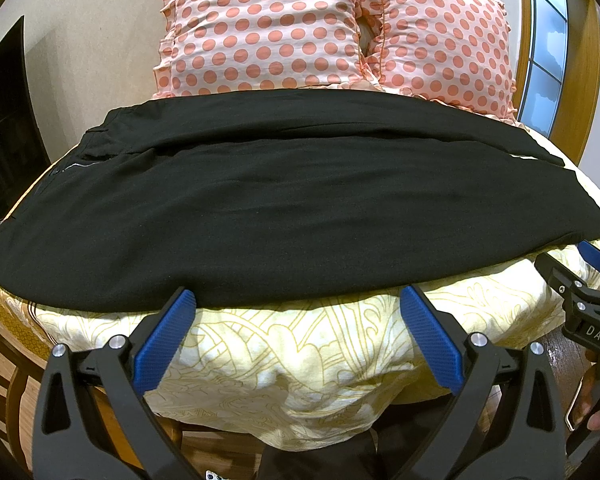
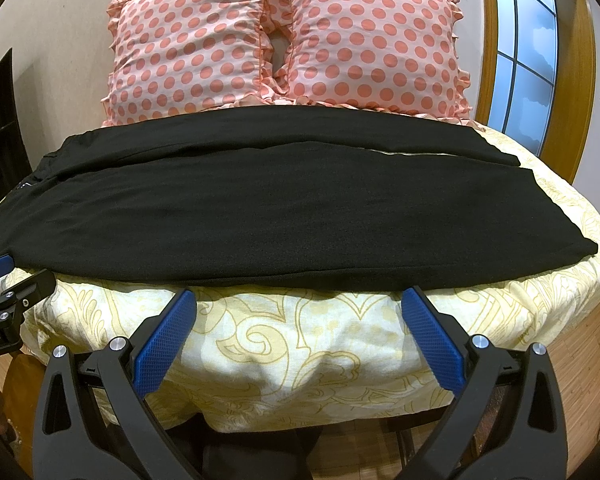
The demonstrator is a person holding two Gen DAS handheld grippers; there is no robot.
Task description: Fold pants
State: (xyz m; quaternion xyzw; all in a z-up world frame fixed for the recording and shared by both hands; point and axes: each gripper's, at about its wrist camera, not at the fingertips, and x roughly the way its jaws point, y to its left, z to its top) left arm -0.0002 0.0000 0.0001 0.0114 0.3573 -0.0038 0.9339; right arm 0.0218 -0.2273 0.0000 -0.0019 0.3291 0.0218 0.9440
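Black pants [image 1: 284, 200] lie flat across the bed, waist at the left, leg ends at the right; the two legs lie side by side along the bed's width. They also show in the right wrist view [image 2: 284, 216]. My left gripper [image 1: 298, 300] is open and empty, its blue pads just short of the pants' near edge. My right gripper [image 2: 300, 300] is open and empty, also at the near edge. The right gripper shows at the right of the left wrist view [image 1: 596, 276], by the leg ends.
The bed has a cream and yellow patterned sheet [image 1: 292, 356], [image 2: 292, 344]. Two pink polka-dot pillows [image 1: 268, 36], [image 2: 372, 44] stand behind the pants. A window [image 2: 520, 48] is at the right, a dark cabinet [image 1: 4, 120] at the left.
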